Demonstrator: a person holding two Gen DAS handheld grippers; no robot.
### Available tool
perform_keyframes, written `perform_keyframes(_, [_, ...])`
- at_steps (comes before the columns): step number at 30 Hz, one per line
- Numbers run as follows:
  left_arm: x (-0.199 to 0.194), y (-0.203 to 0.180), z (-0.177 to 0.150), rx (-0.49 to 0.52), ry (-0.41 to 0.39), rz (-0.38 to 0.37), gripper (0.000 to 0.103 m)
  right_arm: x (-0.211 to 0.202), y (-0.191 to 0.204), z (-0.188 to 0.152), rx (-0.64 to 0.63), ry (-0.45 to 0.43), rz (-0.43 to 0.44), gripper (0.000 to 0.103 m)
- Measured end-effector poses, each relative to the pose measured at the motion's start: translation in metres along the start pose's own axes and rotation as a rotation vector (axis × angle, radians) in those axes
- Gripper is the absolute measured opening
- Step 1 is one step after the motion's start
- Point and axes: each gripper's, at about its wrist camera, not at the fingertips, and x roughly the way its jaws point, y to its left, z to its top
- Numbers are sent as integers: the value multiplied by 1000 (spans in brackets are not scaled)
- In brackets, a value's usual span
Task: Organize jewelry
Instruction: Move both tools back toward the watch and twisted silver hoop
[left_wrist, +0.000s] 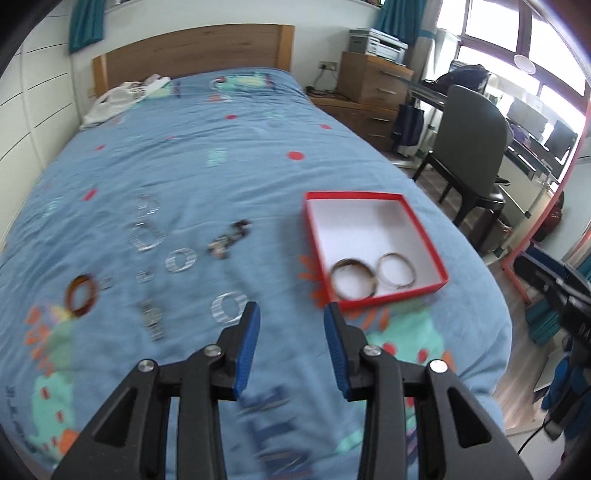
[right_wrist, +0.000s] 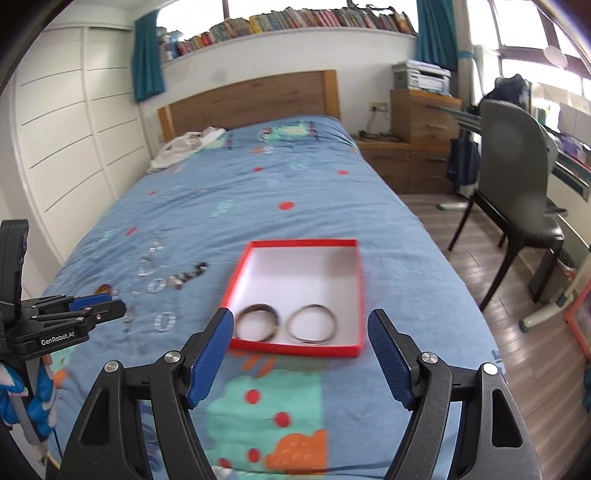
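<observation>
Nearest, the left gripper (left_wrist: 291, 314) and right gripper (right_wrist: 299, 321) hang above the blue patterned bedspread (left_wrist: 229, 166), jaws apart and empty. Beyond, a shallow red-rimmed white box (right_wrist: 240, 273) holds two bangles (right_wrist: 257, 322) side by side; a brown ring (left_wrist: 82, 294) and dark beaded bracelet (left_wrist: 229, 238) lie loose to its left.

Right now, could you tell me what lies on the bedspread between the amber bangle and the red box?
In the left wrist view, a watch and a dark beaded bracelet lie between the amber bangle and the red box.
</observation>
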Motion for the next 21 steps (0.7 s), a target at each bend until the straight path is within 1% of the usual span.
perform_keyframes(7, [-75, 81, -32, -61, -84, 98, 34, -25, 52, 0, -59, -47, 82, 74])
perform_keyframes(10, [-99, 110, -44, -91, -103, 139, 35, -31, 67, -1, -78, -55, 105, 73])
perform_keyframes(14, [-114, 137, -58, -146, -116, 171, 35, -32, 82, -1, -94, -59, 130, 73])
perform_keyframes(16, [-117, 149, -65, -182, -116, 175, 35, -30, 88, -2, -104, -55, 142, 73])
perform_keyframes(18, [-116, 154, -72, -205, -111, 183, 35, -28, 93, -4, -115, -52, 148, 73])
perform_keyframes(21, [-110, 156, -79, -214, -91, 193, 36, -21, 100, -7, -122, -40, 169, 72])
